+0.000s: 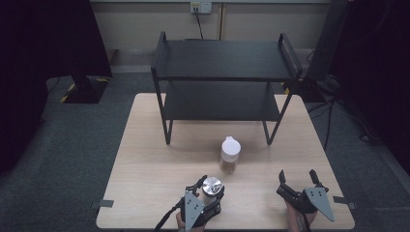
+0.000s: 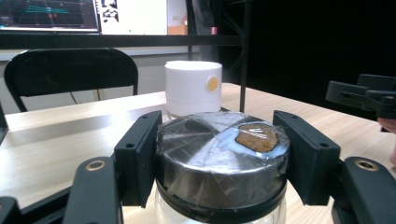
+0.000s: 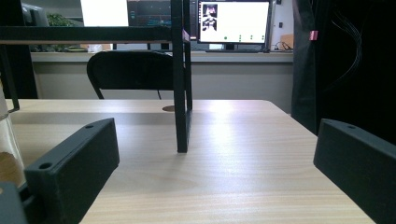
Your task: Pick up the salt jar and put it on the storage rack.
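Gripping a jar (image 1: 212,186) by its foil-wrapped lid near the table's (image 1: 145,159) front edge, the left gripper (image 1: 209,186) is clamped tight; the right gripper (image 1: 298,180) rests spread wide. Slick foil could slip, or the jar could knock the white-capped bottle (image 1: 229,154) nearby.

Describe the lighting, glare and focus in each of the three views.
High view: dim, with dark corners and floor; the foil lid of the jar in the left gripper glints bright. Left gripper view: soft overall, the wrinkled lid catches pale reflections, and the screens behind are washed out. Right gripper view: a broad sheen lies on the table, and the near jaws look blurred.
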{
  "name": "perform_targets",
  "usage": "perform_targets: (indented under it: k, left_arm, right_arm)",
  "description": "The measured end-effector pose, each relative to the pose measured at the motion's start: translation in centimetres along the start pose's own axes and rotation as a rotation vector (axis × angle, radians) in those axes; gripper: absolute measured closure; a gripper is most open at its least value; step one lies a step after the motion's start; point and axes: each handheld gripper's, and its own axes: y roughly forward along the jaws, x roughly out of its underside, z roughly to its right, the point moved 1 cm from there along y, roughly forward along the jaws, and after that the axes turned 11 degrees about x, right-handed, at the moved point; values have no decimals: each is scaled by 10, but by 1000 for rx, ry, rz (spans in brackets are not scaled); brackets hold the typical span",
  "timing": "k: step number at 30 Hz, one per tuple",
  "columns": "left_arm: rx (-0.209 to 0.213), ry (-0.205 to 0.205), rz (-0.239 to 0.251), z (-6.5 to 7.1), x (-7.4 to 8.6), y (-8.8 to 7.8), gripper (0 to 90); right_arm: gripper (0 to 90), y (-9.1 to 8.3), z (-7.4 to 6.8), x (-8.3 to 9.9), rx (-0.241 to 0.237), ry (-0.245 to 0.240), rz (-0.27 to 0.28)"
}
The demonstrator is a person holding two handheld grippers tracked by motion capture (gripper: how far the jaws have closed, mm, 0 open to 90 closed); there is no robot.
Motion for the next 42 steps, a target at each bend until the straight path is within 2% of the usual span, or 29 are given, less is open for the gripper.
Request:
perform_targets:
  k: [8, 11, 17, 20, 23, 25, 27, 37, 42]
  left_arm:
    - [45, -1, -1, -11, -8, -4, 355]
    - [85, -20, 2, -19, -11, -7, 355]
    - [124, 0, 11, -25, -23, -12, 355]
    - [149, 3, 21, -30, -30, -14, 355]
    - [184, -16, 33, -36, -34, -14, 355]
    - [202, -7, 28, -39, -39, -15, 355]
    - [217, 4, 24, -41, -44, -15, 355]
    - [276, -10, 30, -59, -60, -13, 355]
    - [307, -17, 14, -70, -70, -9, 355]
  right_arm:
    - [0, 0, 0, 0, 0, 0, 0]
    - [0, 0, 0, 0, 0, 0, 0]
    - [0, 0, 0, 0, 0, 0, 0]
    - [0, 0, 0, 0, 0, 0, 0]
    - [0, 0, 0, 0, 0, 0, 0]
    - [0, 0, 0, 0, -2, 1, 0]
    - [0, 0, 0, 0, -3, 1, 0]
    - [0, 0, 1, 0, -4, 1, 0]
    - [0, 0, 1, 0, -4, 2, 0]
